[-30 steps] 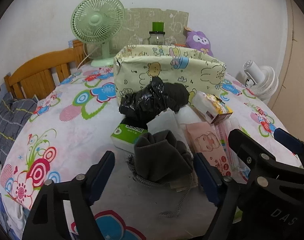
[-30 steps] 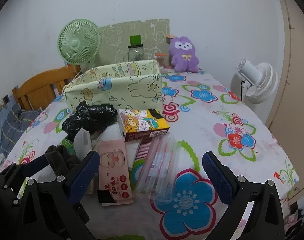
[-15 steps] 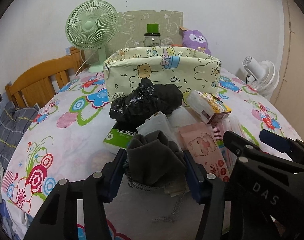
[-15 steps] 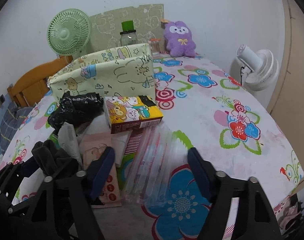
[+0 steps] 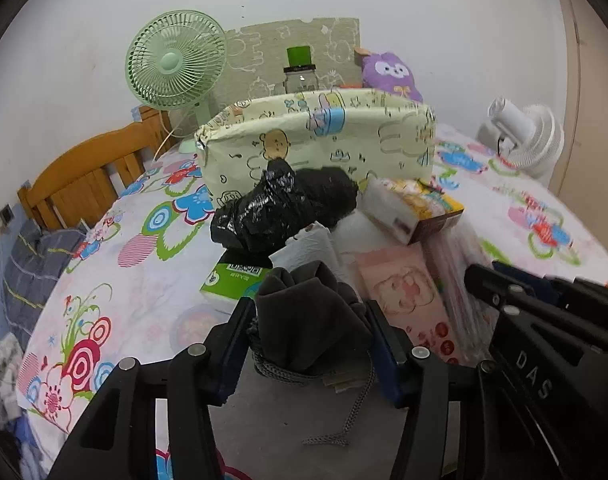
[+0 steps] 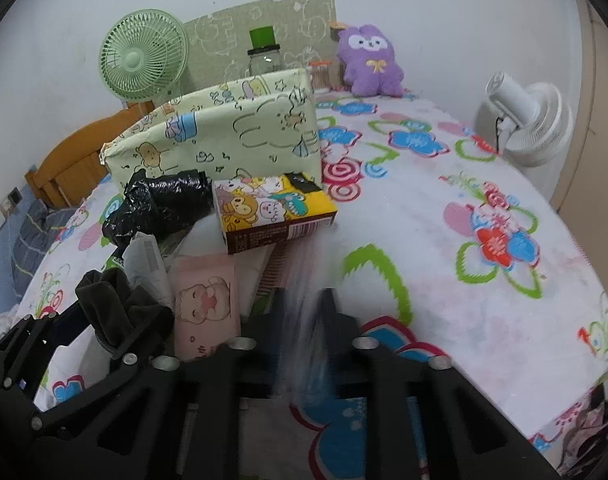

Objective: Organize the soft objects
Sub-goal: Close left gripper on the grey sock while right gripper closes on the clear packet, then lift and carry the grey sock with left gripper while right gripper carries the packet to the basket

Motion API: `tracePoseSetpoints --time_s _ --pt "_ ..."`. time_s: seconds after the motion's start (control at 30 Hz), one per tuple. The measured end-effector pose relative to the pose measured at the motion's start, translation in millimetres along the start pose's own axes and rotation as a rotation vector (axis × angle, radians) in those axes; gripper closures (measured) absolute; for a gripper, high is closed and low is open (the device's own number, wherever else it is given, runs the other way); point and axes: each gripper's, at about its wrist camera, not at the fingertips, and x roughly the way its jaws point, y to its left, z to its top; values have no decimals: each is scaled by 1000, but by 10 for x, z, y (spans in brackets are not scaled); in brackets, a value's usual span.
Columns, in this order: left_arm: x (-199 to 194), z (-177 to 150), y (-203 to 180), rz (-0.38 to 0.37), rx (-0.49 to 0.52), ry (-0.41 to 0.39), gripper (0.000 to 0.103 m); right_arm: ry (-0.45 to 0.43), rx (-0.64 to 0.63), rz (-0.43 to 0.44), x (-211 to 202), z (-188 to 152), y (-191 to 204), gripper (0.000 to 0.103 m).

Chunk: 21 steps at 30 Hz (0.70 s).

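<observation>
My left gripper [image 5: 309,344] is shut on a dark grey drawstring pouch [image 5: 307,320], whose cord trails on the table; the pouch also shows in the right wrist view [image 6: 112,304]. My right gripper [image 6: 302,320] is shut on a clear plastic sleeve [image 6: 300,300], which looks blurred. Beyond lie a pink baby-face tissue pack [image 6: 206,300], a black plastic bag [image 5: 284,208], a yellow cartoon tissue box [image 6: 272,208], a green-white tissue pack [image 5: 234,280] and a pale cartoon-print storage box [image 5: 315,136].
A green fan [image 5: 176,60], a jar with a green lid [image 5: 300,72] and a purple plush [image 6: 369,60] stand at the back. A white fan [image 6: 531,120] is at the right. A wooden chair [image 5: 84,172] stands left of the floral tablecloth [image 6: 443,216].
Both grippers have moved forward and shut: the left one on the grey pouch, the right one on the clear plastic sleeve.
</observation>
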Motion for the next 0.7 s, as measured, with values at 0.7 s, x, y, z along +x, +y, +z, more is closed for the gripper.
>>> tracePoseSetpoints --time_s 0.7 --pt "-351 289 107 -55 -51 -64 50 -81 0 -17 -413 254 86 90"
